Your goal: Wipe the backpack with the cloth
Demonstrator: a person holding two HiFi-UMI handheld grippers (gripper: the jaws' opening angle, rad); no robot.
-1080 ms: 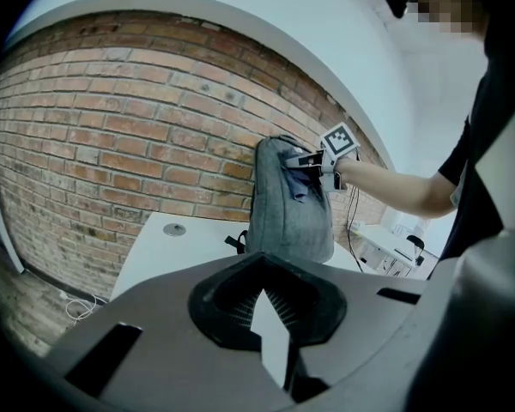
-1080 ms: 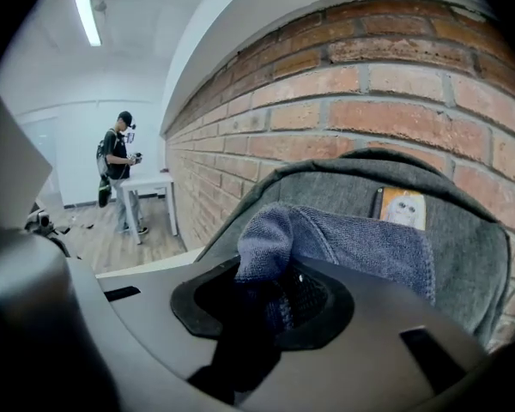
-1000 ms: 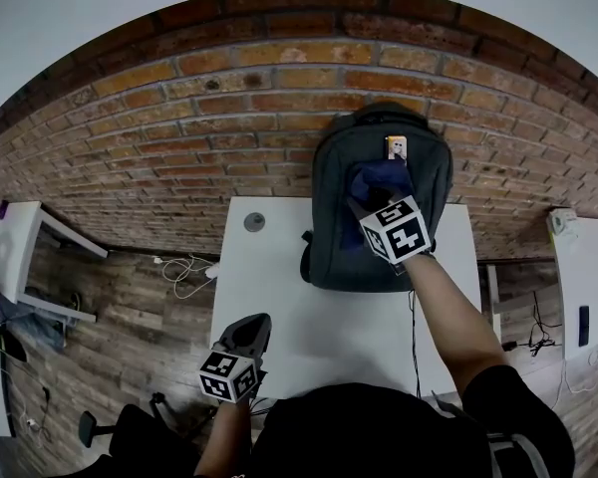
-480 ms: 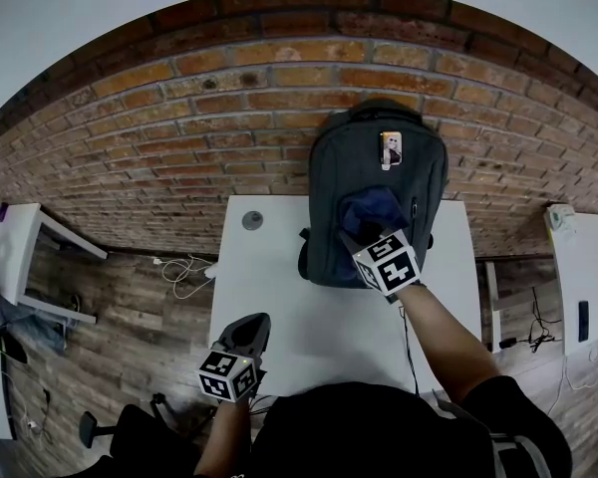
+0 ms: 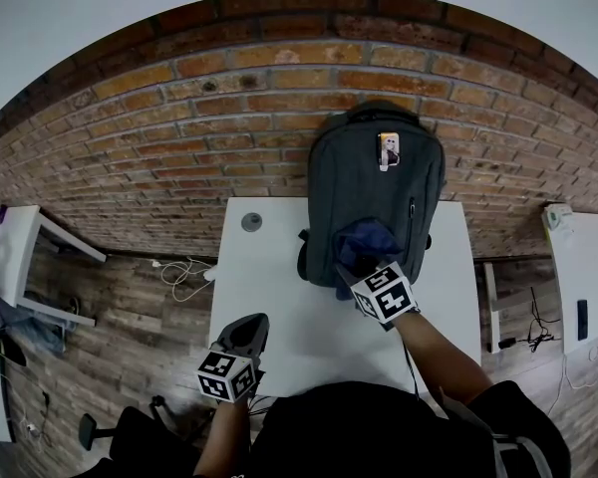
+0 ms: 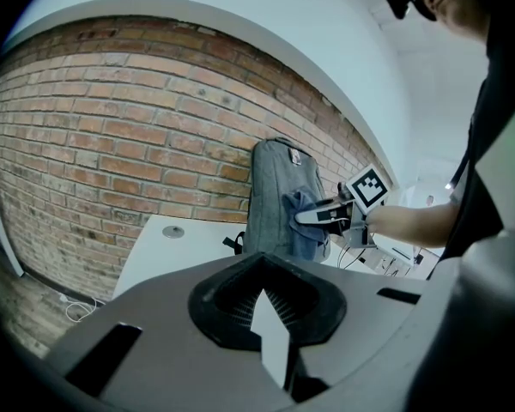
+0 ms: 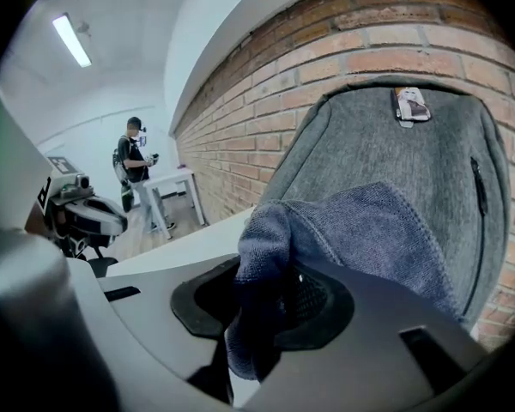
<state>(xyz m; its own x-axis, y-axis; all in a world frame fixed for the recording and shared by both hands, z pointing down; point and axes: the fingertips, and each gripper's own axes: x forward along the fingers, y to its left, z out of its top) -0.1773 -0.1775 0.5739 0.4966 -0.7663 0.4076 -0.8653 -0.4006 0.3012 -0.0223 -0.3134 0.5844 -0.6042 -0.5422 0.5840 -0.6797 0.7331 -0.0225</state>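
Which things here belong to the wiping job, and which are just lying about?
In the job: backpack, blue cloth, right gripper clamped on the cloth.
Lying about: round disc on the white table, floor cables, idle left gripper.

Backpack stands at the table's far edge, tight to the brick wall: you cannot pass behind. Its lower front is taken by your right gripper and cloth. Left of it, bare surface to the left edge, except a small disc near the far left corner.
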